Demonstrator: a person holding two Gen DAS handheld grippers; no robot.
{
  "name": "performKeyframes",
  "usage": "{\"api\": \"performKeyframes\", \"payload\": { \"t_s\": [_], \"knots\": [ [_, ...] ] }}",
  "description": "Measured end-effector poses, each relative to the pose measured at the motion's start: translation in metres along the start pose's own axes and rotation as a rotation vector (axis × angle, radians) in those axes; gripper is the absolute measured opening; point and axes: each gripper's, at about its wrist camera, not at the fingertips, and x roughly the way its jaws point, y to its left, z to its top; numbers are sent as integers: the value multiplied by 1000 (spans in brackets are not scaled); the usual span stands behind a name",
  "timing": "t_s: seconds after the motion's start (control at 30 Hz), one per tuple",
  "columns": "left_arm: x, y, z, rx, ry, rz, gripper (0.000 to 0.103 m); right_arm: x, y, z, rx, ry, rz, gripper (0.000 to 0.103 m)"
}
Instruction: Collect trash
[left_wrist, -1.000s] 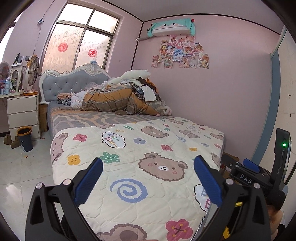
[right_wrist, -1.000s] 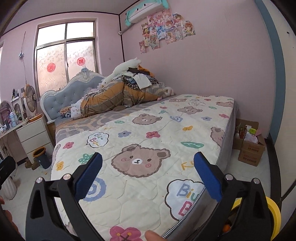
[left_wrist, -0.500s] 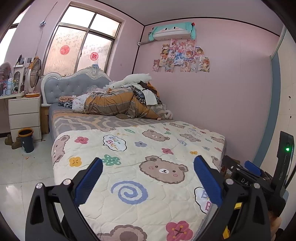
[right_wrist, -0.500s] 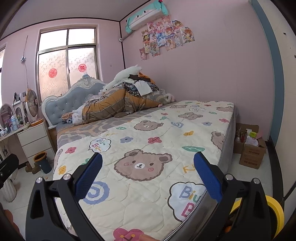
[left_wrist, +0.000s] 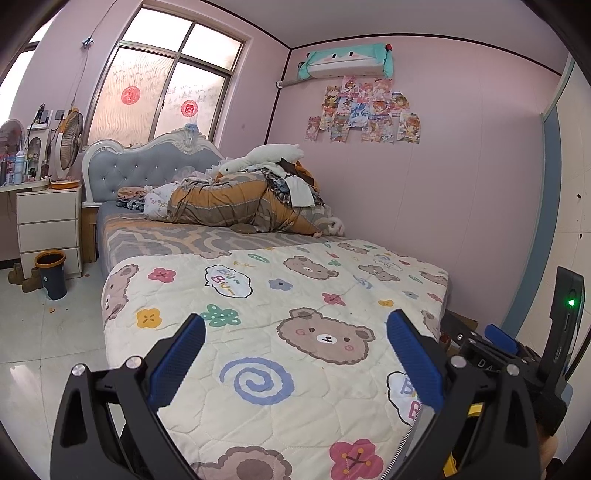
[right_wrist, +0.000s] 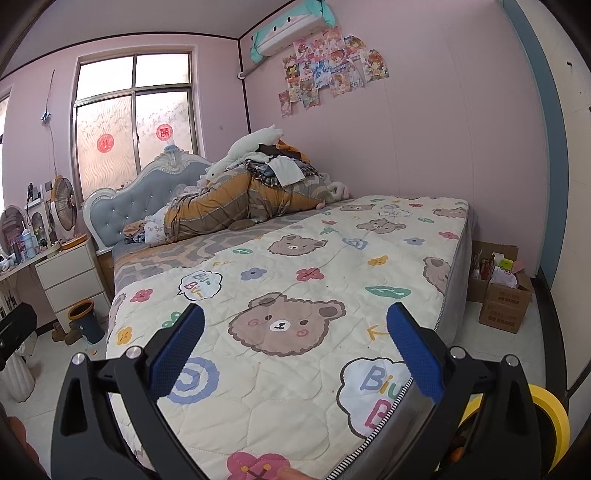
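Both grippers hover open over the foot of a bed (left_wrist: 258, 417) with a bear-print quilt. My left gripper (left_wrist: 294, 334) has nothing between its blue pads, and neither does my right gripper (right_wrist: 295, 326). A dark blue bin with an orange rim (left_wrist: 51, 275) stands on the floor by the white drawers, also seen in the right wrist view (right_wrist: 85, 320). Small orange scraps (left_wrist: 51, 310) lie on the tiles near it. A yellow-rimmed container (right_wrist: 552, 417) shows low at the right, half hidden behind my right gripper.
Piled bedding and clothes (left_wrist: 236, 201) fill the head of the bed. Open cardboard boxes (right_wrist: 504, 301) sit between the bed's foot and the wall. White drawers (left_wrist: 50, 229) and a fan (left_wrist: 68, 142) stand left. The right device's mount with a green light (left_wrist: 570, 302) is close by.
Both views have drifted only slightly, with the room settling a little lower in frame. Both grippers stay open and hold nothing.
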Motion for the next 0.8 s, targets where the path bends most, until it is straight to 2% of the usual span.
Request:
{"api": "performKeyframes", "payload": {
  "t_s": [0.8],
  "knots": [
    [2,0,-5,-10,22,-7,95,9,-3,-8,9,24,-4,95]
  ]
}}
